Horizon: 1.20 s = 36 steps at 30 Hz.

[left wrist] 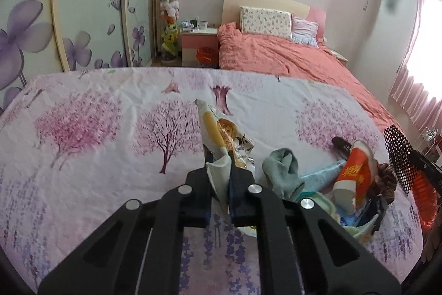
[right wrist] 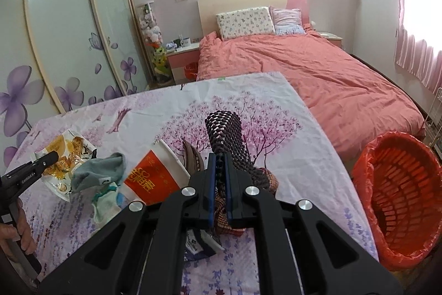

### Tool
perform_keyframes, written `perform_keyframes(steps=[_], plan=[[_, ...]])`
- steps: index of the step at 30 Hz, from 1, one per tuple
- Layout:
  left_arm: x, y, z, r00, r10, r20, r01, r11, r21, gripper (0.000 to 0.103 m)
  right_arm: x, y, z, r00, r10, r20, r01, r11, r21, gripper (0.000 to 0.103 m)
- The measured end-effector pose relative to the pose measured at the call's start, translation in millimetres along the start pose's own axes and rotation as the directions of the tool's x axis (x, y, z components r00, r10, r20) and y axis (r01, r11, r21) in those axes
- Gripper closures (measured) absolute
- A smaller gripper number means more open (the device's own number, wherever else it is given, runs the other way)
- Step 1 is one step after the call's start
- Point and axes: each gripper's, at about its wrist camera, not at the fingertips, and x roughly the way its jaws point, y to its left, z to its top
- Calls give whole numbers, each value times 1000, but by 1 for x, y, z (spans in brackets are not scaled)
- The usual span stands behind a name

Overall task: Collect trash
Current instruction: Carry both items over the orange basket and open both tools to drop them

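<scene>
My left gripper (left wrist: 219,156) is shut on a crumpled yellow-and-white snack wrapper (left wrist: 221,129) and holds it over the floral table cloth (left wrist: 96,129); the wrapper (right wrist: 63,156) and that gripper (right wrist: 51,156) also show in the right wrist view. My right gripper (right wrist: 220,159) is shut on a black dotted sock (right wrist: 225,134), lifted above the table; this sock also shows in the left wrist view (left wrist: 397,156). A red-and-white paper cup (right wrist: 157,173) lies on its side beside a grey-green sock (right wrist: 99,173). A red-lined trash basket (right wrist: 397,192) stands right of the table.
A pale blue tube (left wrist: 320,176) and a dark wrapper (right wrist: 201,242) lie in the pile (left wrist: 356,181). A bed with a coral duvet (right wrist: 317,73) lies behind the table. A wardrobe with flower doors (right wrist: 69,32) is on the left. A second small red bin (left wrist: 207,57) stands by the nightstand.
</scene>
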Motion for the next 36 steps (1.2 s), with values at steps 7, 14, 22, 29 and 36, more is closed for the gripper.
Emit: perform_keyframes(steps=[7, 14, 22, 29, 36], plan=[[-28, -6, 12, 999, 11, 53, -11, 1000, 7, 93, -19, -6, 5, 999, 6, 38, -6, 1000, 8, 97], [-52, -27, 21, 996, -13, 94, 10, 999, 34, 93, -37, -16, 7, 997, 7, 73, -9, 1000, 20, 97], [-65, -73, 21, 991, -82, 106, 73, 993, 88, 93, -57, -41, 8, 994, -11, 109, 6, 999, 51, 97], [-72, -126, 18, 980, -172, 103, 157, 978, 139, 93, -74, -70, 7, 989, -44, 142, 31, 995, 90, 97], [-78, -187, 11, 956, -282, 83, 261, 944, 202, 93, -88, -104, 6, 981, -90, 170, 66, 987, 145, 97]])
